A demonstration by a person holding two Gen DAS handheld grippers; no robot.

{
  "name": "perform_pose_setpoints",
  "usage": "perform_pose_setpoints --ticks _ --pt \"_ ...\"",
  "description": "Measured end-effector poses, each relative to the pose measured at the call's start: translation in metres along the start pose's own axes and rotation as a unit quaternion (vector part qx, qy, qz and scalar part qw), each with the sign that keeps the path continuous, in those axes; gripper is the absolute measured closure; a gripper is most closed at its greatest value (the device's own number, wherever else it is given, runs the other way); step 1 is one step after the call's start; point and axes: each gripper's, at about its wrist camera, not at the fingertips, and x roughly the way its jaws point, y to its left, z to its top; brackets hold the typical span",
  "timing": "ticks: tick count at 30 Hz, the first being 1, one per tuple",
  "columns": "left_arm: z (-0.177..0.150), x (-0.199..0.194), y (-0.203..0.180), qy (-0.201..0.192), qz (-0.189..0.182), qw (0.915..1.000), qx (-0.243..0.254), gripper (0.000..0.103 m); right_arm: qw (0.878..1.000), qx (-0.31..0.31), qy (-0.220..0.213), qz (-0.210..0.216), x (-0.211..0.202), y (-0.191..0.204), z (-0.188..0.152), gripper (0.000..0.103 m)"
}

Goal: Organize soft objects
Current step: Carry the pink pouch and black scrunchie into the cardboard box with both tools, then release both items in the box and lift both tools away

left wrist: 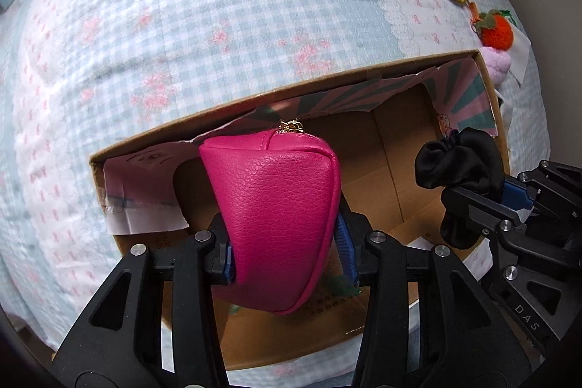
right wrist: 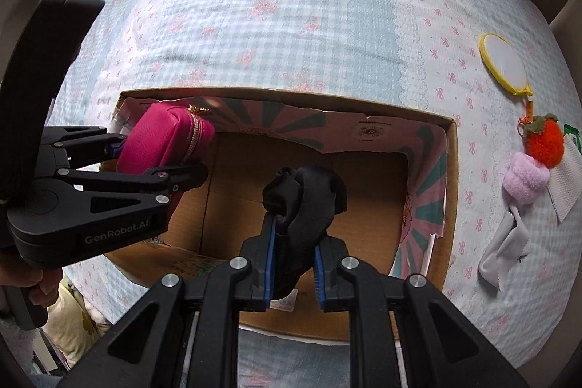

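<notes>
An open cardboard box [left wrist: 254, 97] [right wrist: 291, 93] lies on a blue checked bed cover [right wrist: 291, 6]. A bright pink zip pouch [left wrist: 276, 217] [right wrist: 163, 144] hangs over the box's left part, between the fingers of my left gripper [left wrist: 285, 242] [right wrist: 158, 157]. The left pad touches it. A gap shows beside the right pad, so the jaws stand open around it. My right gripper [right wrist: 294, 242] [left wrist: 487, 195] is shut on a bunched black fabric piece [right wrist: 309, 195] [left wrist: 462, 162] above the box's bare brown floor.
To the right of the box lie a yellow-rimmed round mirror [right wrist: 503, 60], an orange pom-pom charm [right wrist: 545, 140], a pink fluffy item [right wrist: 525, 180], a grey cloth [right wrist: 505, 246] and a white cloth [right wrist: 567, 184]. A person's hand [right wrist: 40, 282] grips the left tool.
</notes>
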Motion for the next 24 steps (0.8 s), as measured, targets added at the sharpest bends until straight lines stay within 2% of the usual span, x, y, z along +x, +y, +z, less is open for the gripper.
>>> perform_pose_setpoints --ticks 1,2,3,5,9,15,24 --pt "0.003 -0.001 -0.001 0.000 0.003 1.0000 0.003 0.000 1.000 -0.005 0.004 0.003 0.004 0.000 0.001 0.086" --pt "0.006 -0.002 -0.001 -0.003 0.008 1.0000 0.004 0.001 1.000 -0.012 0.010 0.001 0.008 0.002 0.001 0.075" --pt "0.008 -0.005 0.000 -0.013 0.012 0.9998 0.003 0.000 1.000 -0.020 0.020 -0.002 0.014 0.002 -0.001 0.046" --pt "0.012 -0.006 0.001 -0.012 0.019 0.9997 0.006 0.000 0.998 -0.036 0.044 0.014 0.025 0.003 -0.007 0.001" --pt "0.014 -0.006 0.004 -0.006 0.017 0.9998 0.007 0.000 0.998 -0.060 0.019 -0.005 0.026 0.006 -0.018 0.000" --pt "0.007 -0.009 0.008 -0.006 0.012 0.9998 -0.012 0.000 0.999 -0.045 0.001 -0.002 0.020 0.005 -0.018 0.000" --pt "-0.006 -0.040 0.008 -0.039 0.030 0.9987 -0.011 0.000 0.998 -0.061 -0.029 -0.017 -0.005 0.015 -0.015 0.000"
